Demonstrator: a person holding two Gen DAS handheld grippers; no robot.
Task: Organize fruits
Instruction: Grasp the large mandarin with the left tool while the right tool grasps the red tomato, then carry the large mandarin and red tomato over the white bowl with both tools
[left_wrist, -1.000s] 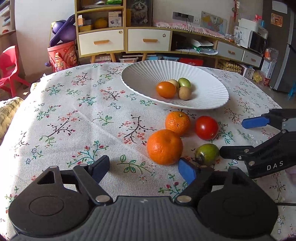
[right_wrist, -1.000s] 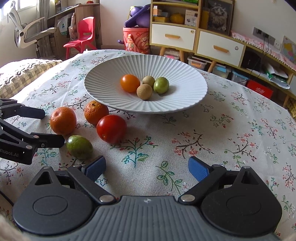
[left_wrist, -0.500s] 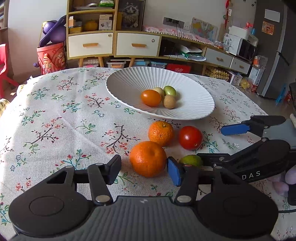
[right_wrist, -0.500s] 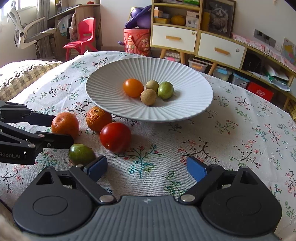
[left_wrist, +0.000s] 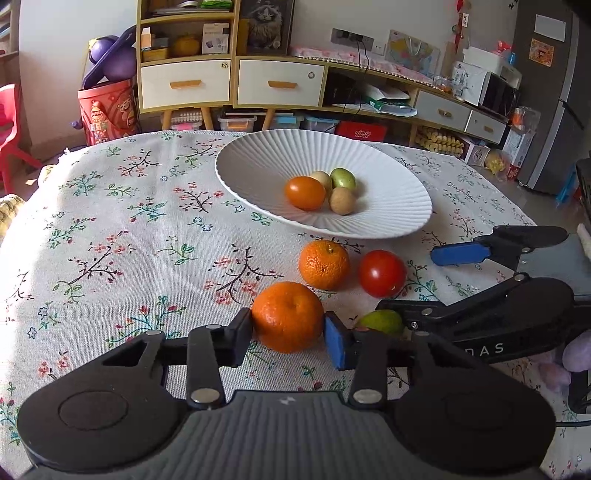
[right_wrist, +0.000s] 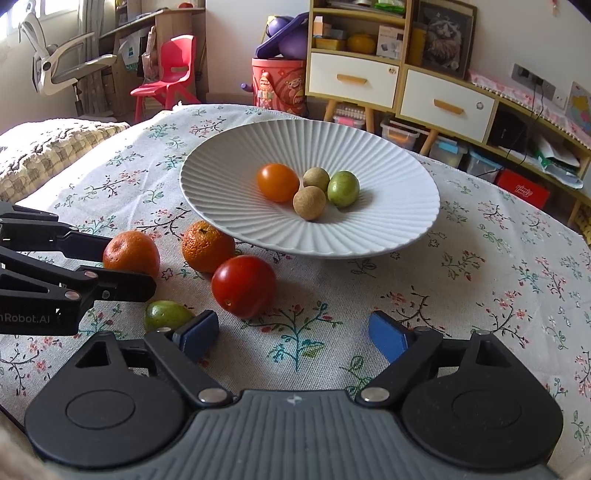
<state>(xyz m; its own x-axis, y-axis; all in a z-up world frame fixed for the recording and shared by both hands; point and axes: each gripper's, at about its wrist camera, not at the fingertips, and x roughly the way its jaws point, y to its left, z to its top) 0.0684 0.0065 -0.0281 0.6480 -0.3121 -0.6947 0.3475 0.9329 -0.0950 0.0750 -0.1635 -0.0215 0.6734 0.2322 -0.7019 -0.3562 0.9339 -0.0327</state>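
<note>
1. The tabletop, under a floral cloth, carries everything named here.
2. A white ribbed plate sits toward 12 o'clock in the left wrist view, resting on the cloth. The right wrist view shows the same plate at about 12 o'clock too.
3. The left tongs are closed in on the big orange, one pad at 9 o'clock of the fruit and the blue pad at 3 o'clock, both touching its sides. The orange sits on the cloth.
4. The right tongs are spread wide with nothing between the pads. They hang over bare cloth, with the red tomato just beyond them at 11 o'clock.
5. A smaller orange lies between the plate and the big orange, at about 1 o'clock of the latter, apart from it.
6. The tomato lies just beside the smaller orange, at its 3 o'clock in the left wrist view.
7. A green fruit lies on the cloth right by the left pad of the right tongs; whether they touch is unclear.
8. Inside the plate cluster an orange tomato, a green fruit and two tan round fruits, all close together near the middle.
</note>
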